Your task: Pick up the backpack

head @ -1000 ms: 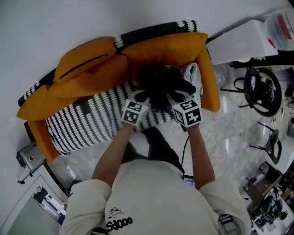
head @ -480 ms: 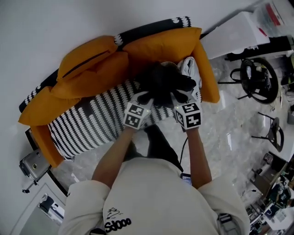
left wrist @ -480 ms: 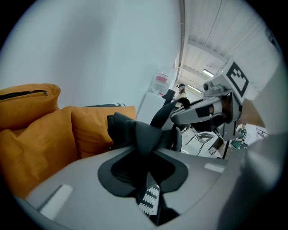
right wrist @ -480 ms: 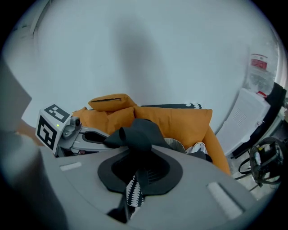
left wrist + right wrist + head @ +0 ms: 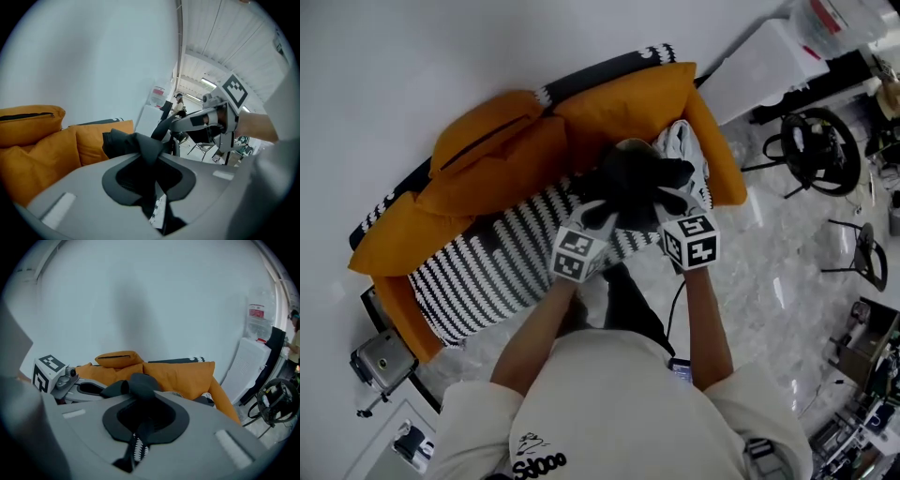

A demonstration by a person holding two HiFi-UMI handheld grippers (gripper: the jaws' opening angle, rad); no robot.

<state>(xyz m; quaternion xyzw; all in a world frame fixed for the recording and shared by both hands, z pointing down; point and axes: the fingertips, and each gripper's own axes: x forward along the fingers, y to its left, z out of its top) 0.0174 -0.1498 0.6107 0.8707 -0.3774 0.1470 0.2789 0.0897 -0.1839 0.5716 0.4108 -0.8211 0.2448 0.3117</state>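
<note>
Both pairs of jaws are pinched on dark cloth. The left gripper (image 5: 149,161) has its jaws nearly together, clamped on a thick folded bunch of the backpack (image 5: 633,176). The right gripper (image 5: 140,420) has squeezed down almost flat on a thinner fold of the same fabric.

Over the last second both grippers have come up and slightly away from the sofa (image 5: 412,309), and the backpack has come up with them. In the head view it now hangs as a slumped black bundle between the two sets of fingertips. It is in front of the back cushions (image 5: 502,155) and above the right end of the seat (image 5: 487,267). Judging by that, the grasp has taken and the lift is under way; whether the bag's lowest part has cleared the seat cannot be told.

The backpack is soft, matte and dark, with no fixed shape, creasing where it is gripped. The cushions are plump orange fabric, one with a dark zip line along its edge. The seat is a rounded pad in black and white stripes, and the same pattern edges the sofa's back. A pale crumpled cloth (image 5: 684,145) lies just beside the bag, against the right armrest. Around all this are a glossy, marbled light floor (image 5: 769,281) and a plain white wall (image 5: 441,47).
</note>
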